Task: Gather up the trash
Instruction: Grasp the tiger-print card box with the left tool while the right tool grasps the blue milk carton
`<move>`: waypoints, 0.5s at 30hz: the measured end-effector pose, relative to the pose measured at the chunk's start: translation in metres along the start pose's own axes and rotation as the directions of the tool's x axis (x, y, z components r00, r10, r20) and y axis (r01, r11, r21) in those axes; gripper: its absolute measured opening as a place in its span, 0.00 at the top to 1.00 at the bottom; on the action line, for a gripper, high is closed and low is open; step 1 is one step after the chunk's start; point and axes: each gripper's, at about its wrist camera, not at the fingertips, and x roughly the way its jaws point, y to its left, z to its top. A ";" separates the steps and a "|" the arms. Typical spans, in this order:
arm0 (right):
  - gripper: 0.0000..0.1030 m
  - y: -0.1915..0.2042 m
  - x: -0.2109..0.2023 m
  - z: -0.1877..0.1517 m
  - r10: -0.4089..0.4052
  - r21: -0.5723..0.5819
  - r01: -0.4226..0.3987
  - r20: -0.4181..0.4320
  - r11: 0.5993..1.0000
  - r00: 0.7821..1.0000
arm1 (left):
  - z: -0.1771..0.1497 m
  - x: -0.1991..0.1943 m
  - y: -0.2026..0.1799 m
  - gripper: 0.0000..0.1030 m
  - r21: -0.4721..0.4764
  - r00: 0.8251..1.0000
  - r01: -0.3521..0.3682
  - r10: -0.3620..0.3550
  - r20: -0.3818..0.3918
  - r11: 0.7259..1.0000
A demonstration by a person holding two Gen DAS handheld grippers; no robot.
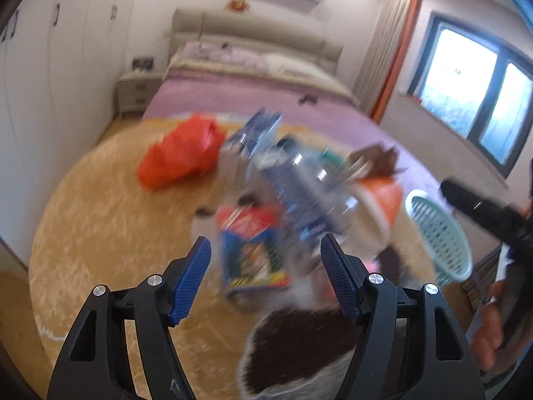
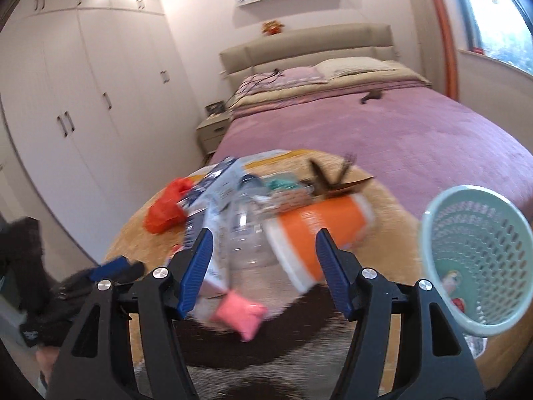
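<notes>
Bedroom around me: a tan round rug on the floor, strewn with trash, and the bed beyond it.

Nearest, my left gripper has its blue pads parted with nothing between them, hanging above a dark brown and white patch of fur-like mat. My right gripper also stands apart and grips nothing. No earlier view is here to compare, so I say only that its pads touch nothing.

Just past the left pads lies a blue and red snack packet, blurred. Under the right gripper sits a small pink packet, and beside it a clear plastic bottle lying on its side. Next to the bottle is an orange and white tub tipped over, with brown scraps and a teal bit on top of the pile behind it. A blue and white wrapper rests against the heap, and an orange plastic bag lies apart to the left on the rug.

To the right, a pale green mesh basket is tilted towards me, some printed litter inside.

Farther off, the purple bedspread covers the bed, with white wardrobes on the left wall and a window on the right.
</notes>
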 end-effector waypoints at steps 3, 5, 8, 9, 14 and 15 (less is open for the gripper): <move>0.41 0.014 0.013 -0.003 0.023 -0.012 -0.023 -0.034 1.000 0.999 | -0.007 0.016 0.006 0.35 -0.003 0.998 0.001 -0.001 -0.068 1.000; 0.41 0.022 0.019 -0.005 0.030 -0.023 -0.031 -0.050 0.999 0.998 | -0.009 0.028 0.002 0.35 0.003 0.995 -0.007 0.008 -0.098 1.000; 0.41 0.024 0.026 -0.007 0.042 -0.026 -0.043 -0.069 0.999 0.997 | -0.008 0.043 0.000 0.35 0.024 0.992 -0.035 0.038 -0.121 0.999; 0.41 0.025 0.030 -0.007 0.047 -0.024 -0.049 -0.078 0.999 0.996 | -0.010 0.045 -0.001 0.35 0.032 0.991 -0.042 0.045 -0.124 0.999; 0.41 0.031 0.045 -0.006 0.064 -0.018 -0.066 -0.108 0.998 0.992 | -0.007 0.060 -0.001 0.35 0.039 0.987 -0.059 0.064 -0.147 0.998; 0.41 0.032 0.048 -0.006 0.065 -0.018 -0.067 -0.114 0.998 0.991 | -0.006 0.062 0.001 0.36 0.036 0.987 -0.057 0.062 -0.149 0.998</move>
